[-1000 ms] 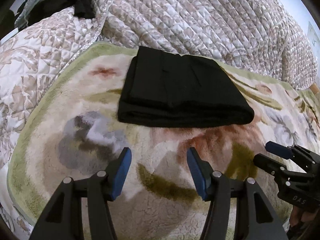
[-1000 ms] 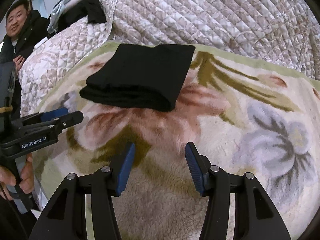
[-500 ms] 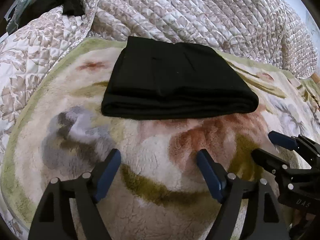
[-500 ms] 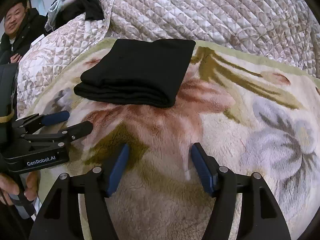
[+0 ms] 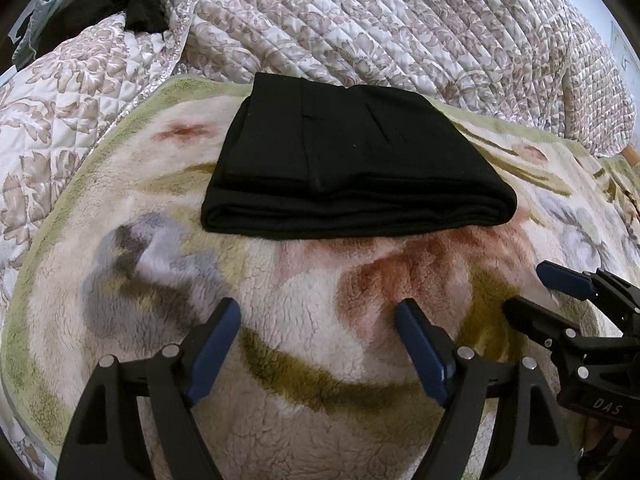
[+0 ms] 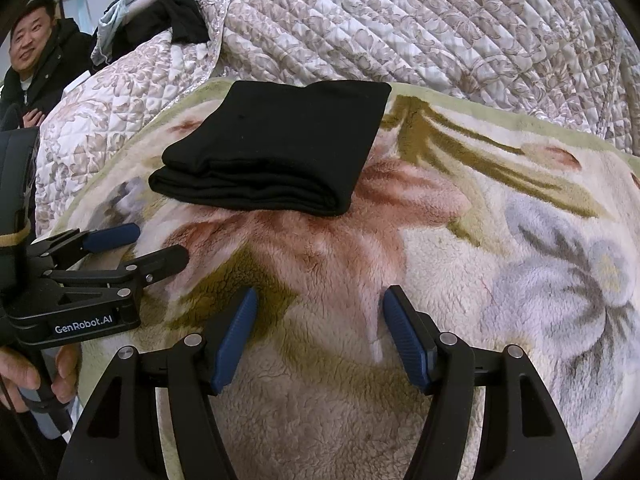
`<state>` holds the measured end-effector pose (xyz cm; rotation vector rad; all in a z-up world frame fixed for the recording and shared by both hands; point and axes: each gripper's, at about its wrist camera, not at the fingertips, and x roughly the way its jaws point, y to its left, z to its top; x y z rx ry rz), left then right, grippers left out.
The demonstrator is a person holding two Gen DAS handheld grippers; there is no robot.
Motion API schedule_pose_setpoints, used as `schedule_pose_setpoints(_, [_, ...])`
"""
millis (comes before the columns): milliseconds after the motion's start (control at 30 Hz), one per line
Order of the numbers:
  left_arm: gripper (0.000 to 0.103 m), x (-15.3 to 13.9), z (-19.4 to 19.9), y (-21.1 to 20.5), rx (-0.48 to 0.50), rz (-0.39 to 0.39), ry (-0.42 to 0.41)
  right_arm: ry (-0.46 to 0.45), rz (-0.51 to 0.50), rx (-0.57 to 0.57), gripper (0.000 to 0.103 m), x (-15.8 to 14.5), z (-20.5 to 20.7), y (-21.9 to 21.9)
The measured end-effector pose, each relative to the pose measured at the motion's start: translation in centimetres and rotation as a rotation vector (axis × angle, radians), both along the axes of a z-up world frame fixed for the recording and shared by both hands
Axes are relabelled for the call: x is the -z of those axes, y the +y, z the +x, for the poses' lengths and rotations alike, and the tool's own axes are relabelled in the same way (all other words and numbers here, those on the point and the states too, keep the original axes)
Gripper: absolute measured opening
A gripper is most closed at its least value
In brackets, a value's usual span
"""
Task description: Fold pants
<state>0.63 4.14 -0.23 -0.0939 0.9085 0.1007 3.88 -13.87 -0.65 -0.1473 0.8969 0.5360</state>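
Pants lie folded in a compact black stack on the fleece blanket, near its far edge by the quilt.

Left wrist view: our left gripper hangs over bare blanket, well short of the pants, fingers spread wide and holding nothing. The thick rounded fold faces us, layers stacked evenly. Our right gripper shows at the right edge, also clear of the cloth, its fingers apart.

Right wrist view: right gripper is likewise spread and empty above the pink flower print. Pants sit ahead and to the left, apart from both tools. The left gripper enters from the left, held in a hand. A bystander sits at the far left. Dark clothes are heaped behind the quilt; what they are we cannot tell.

We judge the folding done: both tools stand off, likely so the stack stays undisturbed.
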Motion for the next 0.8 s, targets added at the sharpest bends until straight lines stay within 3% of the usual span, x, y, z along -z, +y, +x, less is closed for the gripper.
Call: schedule_pose_setpoints(800, [0.086, 0.06, 0.2, 0.0, 0.008, 0.004, 0.011, 0.0, 0.003, 0.001, 0.066, 0.01, 0.03, -0.07])
